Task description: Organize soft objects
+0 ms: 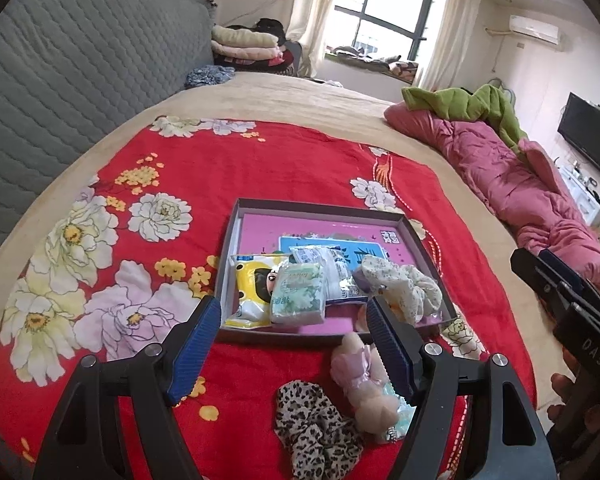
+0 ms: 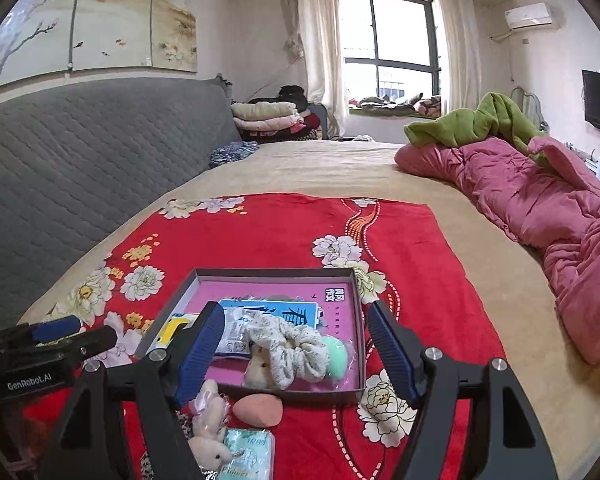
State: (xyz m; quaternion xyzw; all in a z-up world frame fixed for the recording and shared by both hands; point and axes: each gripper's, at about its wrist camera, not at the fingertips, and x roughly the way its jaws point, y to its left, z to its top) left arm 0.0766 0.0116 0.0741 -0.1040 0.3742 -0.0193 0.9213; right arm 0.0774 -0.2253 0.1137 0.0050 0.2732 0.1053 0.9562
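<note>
I take the shallow cardboard box (image 1: pixel 236 224) on the red floral blanket (image 1: pixel 300 160) as my landmark. Inside it already lie a yellow cartoon packet (image 1: pixel 247 292), a green tissue pack (image 1: pixel 298 294), a clear wrapped packet (image 1: pixel 332 272), a cream floral scrunchie (image 2: pixel 288 350) and a mint makeup sponge (image 2: pixel 338 356). Still outside, just in front of the box's near wall, are a small plush bunny (image 2: pixel 210 420), a leopard-print scrunchie (image 1: pixel 314 428), a peach makeup sponge (image 2: pixel 258 409) and a pale green tissue pack (image 2: pixel 248 454).

My left gripper (image 1: pixel 296 350) has its fingers spread wide with nothing between them. My right gripper (image 2: pixel 296 354) is the same, wide and empty, and aims into the box.

The relation that matters: the bunny lies below and slightly right of the left fingers' midpoint, its long axis running away from the box toward me, so those fingers would have to drop back and down to straddle it across the narrow waist. I judge the left hand nearer to the bunny and leopard scrunchie; the peach sponge sits closer under the right hand.

All this rests on a bed (image 2: pixel 340 168) with a tan cover, not a hard surface, so things may sink. Beyond the box there is a grey quilted headboard (image 2: pixel 80 152), a pink quilt (image 2: pixel 540 208) with a green blanket (image 2: pixel 476 120) on it, and a curtained window (image 2: pixel 388 40).
</note>
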